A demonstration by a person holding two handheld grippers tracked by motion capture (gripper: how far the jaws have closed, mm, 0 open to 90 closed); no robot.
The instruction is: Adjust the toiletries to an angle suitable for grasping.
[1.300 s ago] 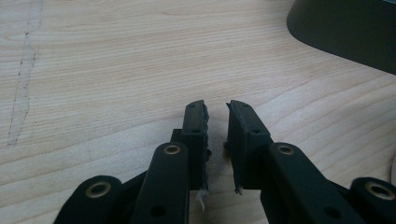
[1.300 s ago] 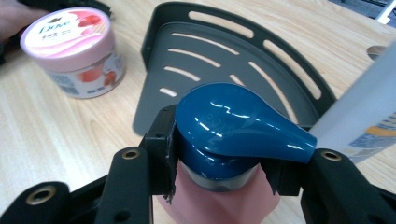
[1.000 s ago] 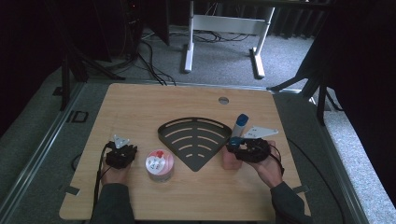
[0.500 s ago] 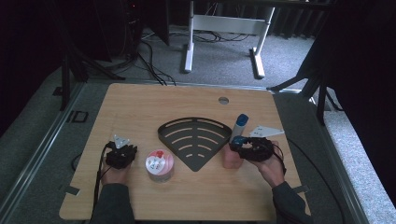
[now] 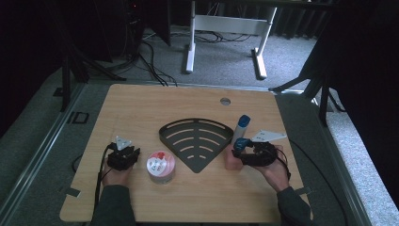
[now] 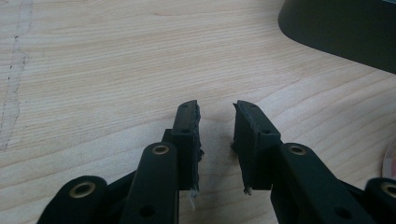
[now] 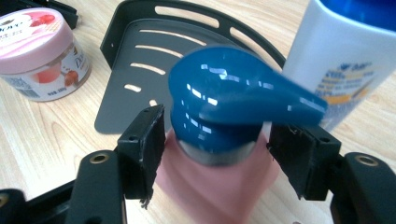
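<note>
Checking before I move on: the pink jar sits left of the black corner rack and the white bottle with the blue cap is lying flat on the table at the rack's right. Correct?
Not quite. The white bottle stands upright, as the high view shows. The rest holds: pink jar left of the black corner rack, bottle at its right.

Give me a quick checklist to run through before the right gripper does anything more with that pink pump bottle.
1. Bottle between the jaws: ok. The right gripper has the pink pump bottle between its pads.
2. Firm grip: not ok. Its jaws have just been opening, and gaps show beside the blue pump head.
3. Bottle upright on the table: ok, by the high view.
4. Room nearby: not ok. The white bottle stands close behind.
5. Black corner rack free of things: ok.
6. Left gripper free: ok, open with nothing between its jaws, beside the pink jar.
</note>
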